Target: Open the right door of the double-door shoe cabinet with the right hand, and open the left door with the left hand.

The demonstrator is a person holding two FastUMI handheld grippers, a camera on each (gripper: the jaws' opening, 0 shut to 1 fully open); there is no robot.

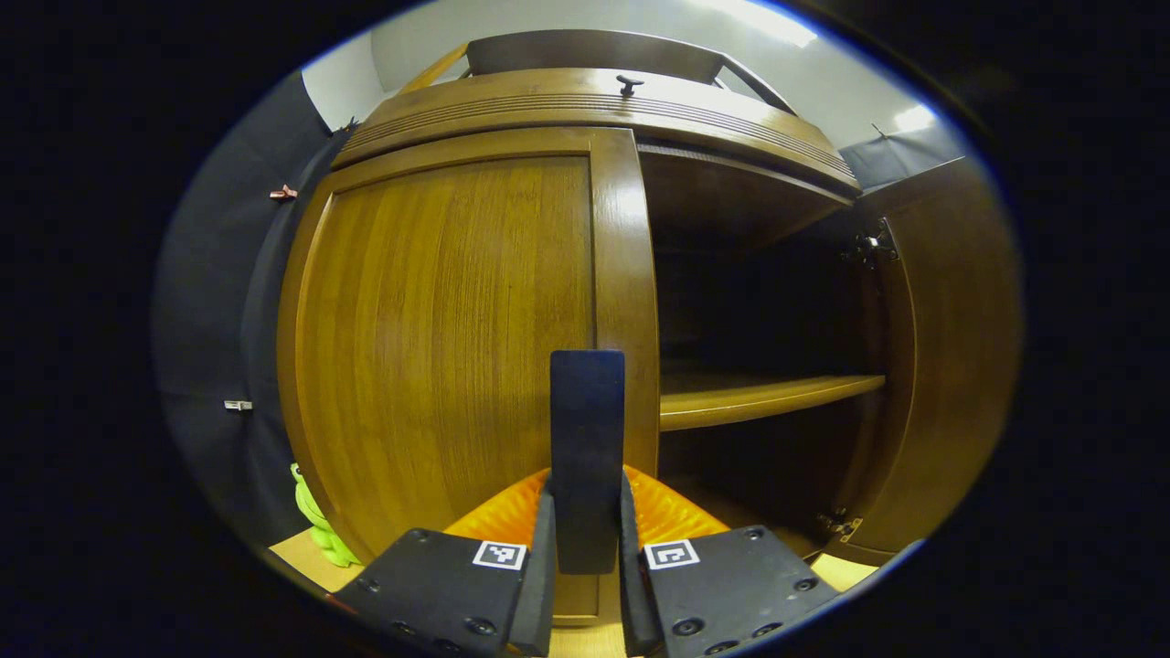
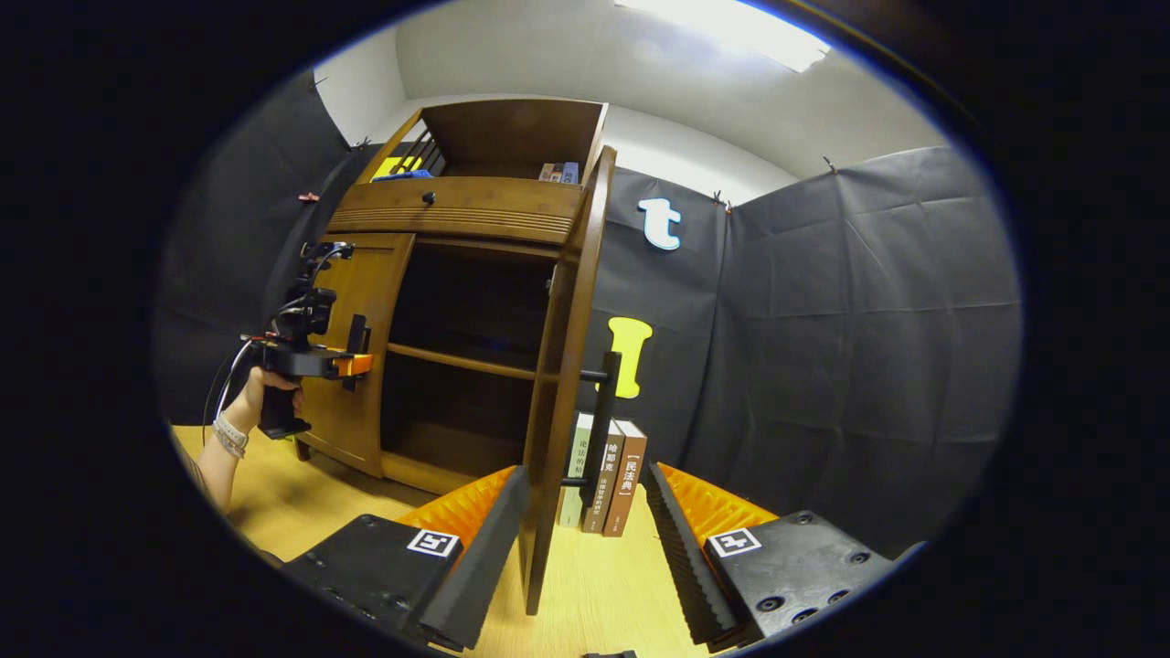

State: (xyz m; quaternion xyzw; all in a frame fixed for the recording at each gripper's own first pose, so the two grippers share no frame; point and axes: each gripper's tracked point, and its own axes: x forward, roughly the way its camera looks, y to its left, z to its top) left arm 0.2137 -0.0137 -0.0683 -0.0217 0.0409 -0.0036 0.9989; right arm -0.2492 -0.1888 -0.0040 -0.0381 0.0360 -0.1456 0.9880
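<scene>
Here, the brown wooden double-door shoe cabinet stands on a pale wooden table against the black cloth booth wall. Its right door is swung wide open, seen edge-on in the right gripper view, with its dark vertical bar handle on the outer face. Its left door is shut flat against the frame.

Right gripper: fingers spread wide apart, one either side of the open door's lower edge, neither touching it; the bar handle lies just beyond and between them.

Left gripper: fingers drawn close together, pressing on both sides of the left door's dark upright handle, which rises between them. In the right gripper view the same gripper sits at the left door's front, held by a hand with a beaded wristband.

Cabinet interior: dark, one wooden shelf across the middle; contents cannot be made out. The open top compartment holds a few small books and a yellow and blue item. Three upright books stand on the table beside the open right door.
</scene>
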